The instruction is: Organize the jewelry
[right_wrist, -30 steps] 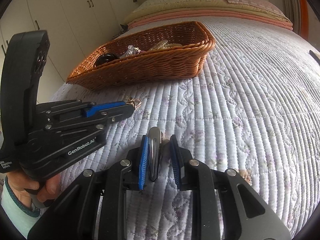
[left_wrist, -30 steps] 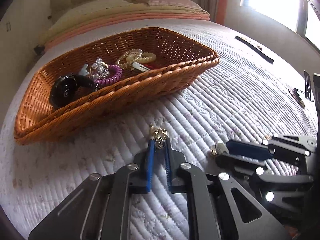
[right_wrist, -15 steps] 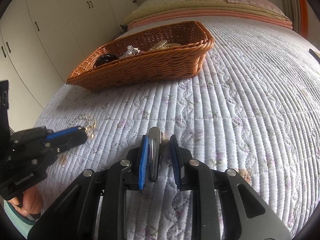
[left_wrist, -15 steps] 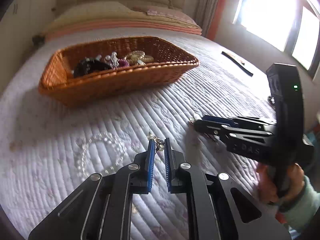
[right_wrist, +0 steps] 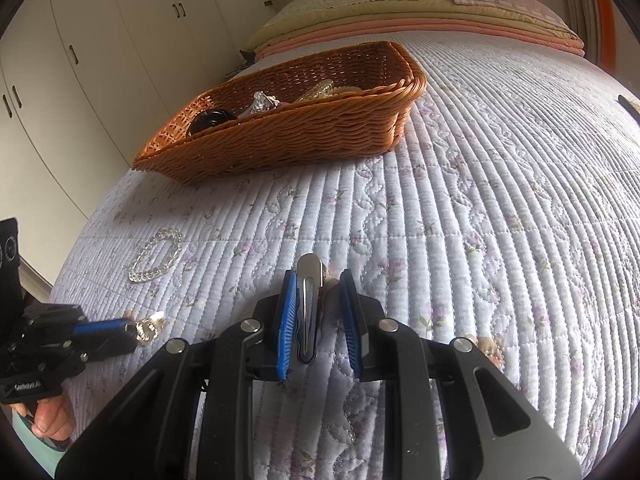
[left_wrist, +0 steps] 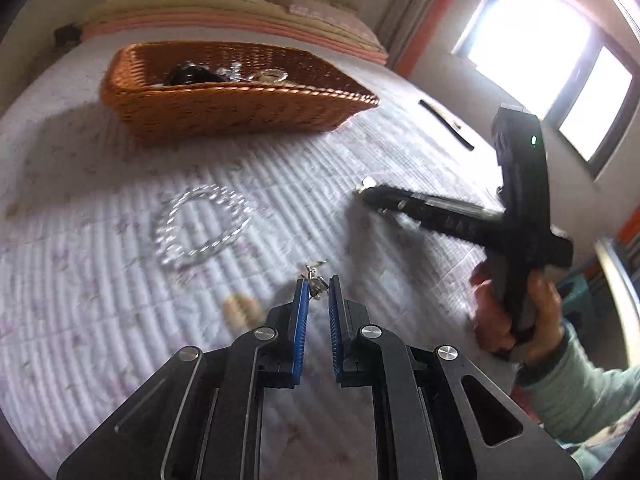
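The left gripper (left_wrist: pixel 317 286) has its fingers nearly closed on a small metal charm (left_wrist: pixel 315 283), and the right gripper (right_wrist: pixel 318 312) clamps a silver hair clip (right_wrist: pixel 309 300) lengthwise between its blue fingers. Open quilted bed (right_wrist: pixel 500 200) lies ahead, where a clear bead bracelet (right_wrist: pixel 156 254) rests flat. Farther off, the wicker basket (right_wrist: pixel 304 136) holds more jewelry

A: The basket (right_wrist: pixel 304 136), upper left of the right wrist frame?
B: Orange-brown woven wicker.
A: And the quilt (right_wrist: pixel 500 200)?
B: Pale lilac, ribbed stitching, small purple flowers.
A: The gripper pads (right_wrist: pixel 288 312)?
B: Blue, on black arms. The hair clip (right_wrist: pixel 310 304) between them is shiny silver.
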Tool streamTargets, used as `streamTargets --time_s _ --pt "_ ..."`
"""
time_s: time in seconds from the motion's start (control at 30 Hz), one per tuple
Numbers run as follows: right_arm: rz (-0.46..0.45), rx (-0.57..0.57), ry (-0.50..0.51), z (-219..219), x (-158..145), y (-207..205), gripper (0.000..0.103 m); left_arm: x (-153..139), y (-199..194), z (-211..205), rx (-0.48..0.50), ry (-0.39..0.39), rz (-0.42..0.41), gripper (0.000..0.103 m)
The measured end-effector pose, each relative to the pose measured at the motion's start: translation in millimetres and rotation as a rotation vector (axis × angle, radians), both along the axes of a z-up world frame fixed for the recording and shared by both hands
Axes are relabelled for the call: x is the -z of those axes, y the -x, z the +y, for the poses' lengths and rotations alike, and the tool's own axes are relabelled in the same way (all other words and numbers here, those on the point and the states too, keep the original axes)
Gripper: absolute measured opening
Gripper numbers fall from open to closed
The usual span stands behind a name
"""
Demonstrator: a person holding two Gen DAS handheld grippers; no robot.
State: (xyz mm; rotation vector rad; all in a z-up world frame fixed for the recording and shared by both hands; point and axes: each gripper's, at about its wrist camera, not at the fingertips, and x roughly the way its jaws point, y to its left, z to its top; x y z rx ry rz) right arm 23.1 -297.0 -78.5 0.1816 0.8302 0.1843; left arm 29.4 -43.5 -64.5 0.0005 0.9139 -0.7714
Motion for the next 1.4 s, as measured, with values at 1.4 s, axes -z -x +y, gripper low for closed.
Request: streamTargets --time_s 1.4 --pt "0.003 0.01 -0.018 -0.3 1.1 0.1 0.02 -2.2 6.9 59.1 -0.161 0.117 0.032 0.009"
